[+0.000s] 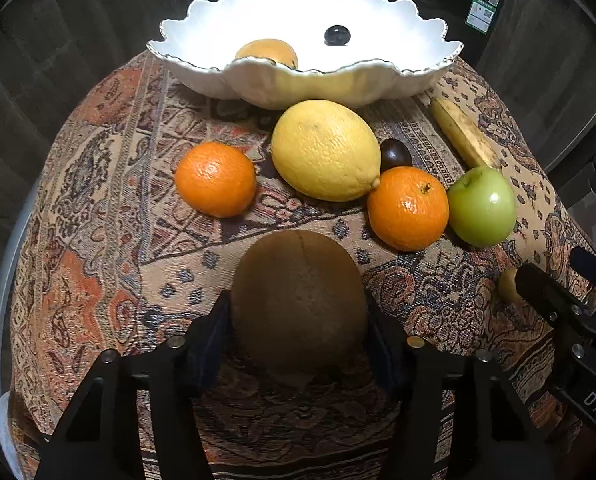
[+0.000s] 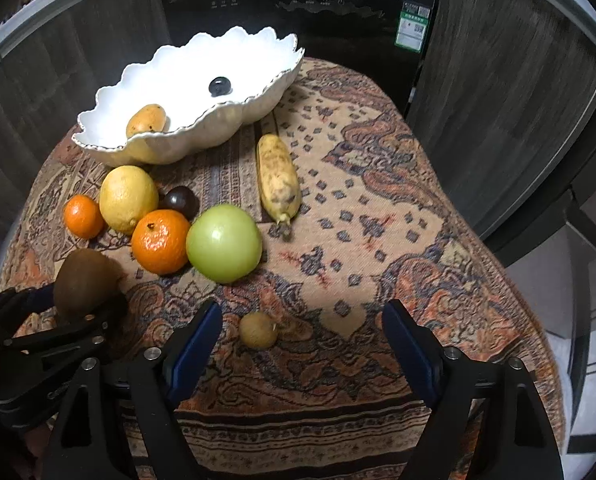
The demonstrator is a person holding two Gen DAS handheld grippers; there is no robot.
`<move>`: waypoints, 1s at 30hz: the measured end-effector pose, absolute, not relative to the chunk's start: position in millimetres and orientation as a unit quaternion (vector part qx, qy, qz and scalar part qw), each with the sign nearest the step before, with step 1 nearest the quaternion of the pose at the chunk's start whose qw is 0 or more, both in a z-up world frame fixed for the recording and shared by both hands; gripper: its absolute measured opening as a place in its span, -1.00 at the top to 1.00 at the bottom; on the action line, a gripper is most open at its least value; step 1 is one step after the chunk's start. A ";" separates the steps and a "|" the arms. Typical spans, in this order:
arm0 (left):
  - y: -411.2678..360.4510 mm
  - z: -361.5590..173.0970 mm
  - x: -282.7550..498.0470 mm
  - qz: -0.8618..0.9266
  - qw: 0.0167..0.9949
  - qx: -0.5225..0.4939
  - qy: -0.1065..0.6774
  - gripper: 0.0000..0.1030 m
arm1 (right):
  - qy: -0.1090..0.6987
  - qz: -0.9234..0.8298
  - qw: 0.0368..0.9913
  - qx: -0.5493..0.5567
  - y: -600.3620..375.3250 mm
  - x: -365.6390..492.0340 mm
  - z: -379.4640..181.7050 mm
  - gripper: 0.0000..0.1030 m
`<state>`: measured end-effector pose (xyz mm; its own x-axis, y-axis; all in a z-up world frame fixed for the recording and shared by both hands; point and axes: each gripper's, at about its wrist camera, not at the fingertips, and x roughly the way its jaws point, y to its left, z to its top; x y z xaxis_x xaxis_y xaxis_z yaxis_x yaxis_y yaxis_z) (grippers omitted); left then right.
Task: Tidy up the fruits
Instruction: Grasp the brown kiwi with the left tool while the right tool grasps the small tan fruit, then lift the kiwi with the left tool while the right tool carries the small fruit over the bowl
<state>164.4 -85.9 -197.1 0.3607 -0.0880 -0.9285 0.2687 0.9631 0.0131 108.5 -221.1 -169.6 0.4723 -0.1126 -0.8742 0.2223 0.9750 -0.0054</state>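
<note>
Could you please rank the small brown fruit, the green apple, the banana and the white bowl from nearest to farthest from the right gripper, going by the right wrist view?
From the right gripper:
1. Small brown fruit, between its fingers, nearer the left one.
2. Green apple, ahead, slightly left.
3. Banana, beyond the apple.
4. White bowl, at the far edge, left.

Light falls from overhead onto a patterned cloth (image 1: 98,240) ahead of the left gripper (image 1: 298,320), burning the inside of the white scalloped bowl (image 1: 306,80) beyond it to a featureless glare and putting small highlights on the oranges (image 1: 216,178) and the green apple (image 1: 482,206). Around the lit table the dark cabinets (image 2: 498,100) stay dim and smeared, and both fisheye views bow straight edges and fade to black at the corners. Nearest the lens, the right gripper (image 2: 302,336) is an underexposed silhouette with short, soft shadows beneath the fruit ahead of it.
</note>
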 end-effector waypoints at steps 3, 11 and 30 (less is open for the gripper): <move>-88.4 -197.6 165.6 -0.110 0.823 0.080 0.552 -0.09 | 0.508 -0.089 0.855 0.059 -219.5 108.7 -172.9 -0.42; -85.7 -197.0 164.9 -0.111 0.821 0.070 0.556 -0.07 | 0.523 -0.067 0.848 0.061 -212.2 111.2 -182.0 -0.03; -65.5 -179.4 151.2 -0.102 0.821 0.056 0.559 -0.07 | 0.521 -0.059 0.850 0.056 -206.9 107.7 -176.2 0.53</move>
<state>151.2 -65.5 -179.4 0.3547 -0.1054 -0.9290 0.2304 0.9728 -0.0224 107.7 -206.9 -176.2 0.4507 -0.0424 -0.8916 0.1586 0.9868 0.0332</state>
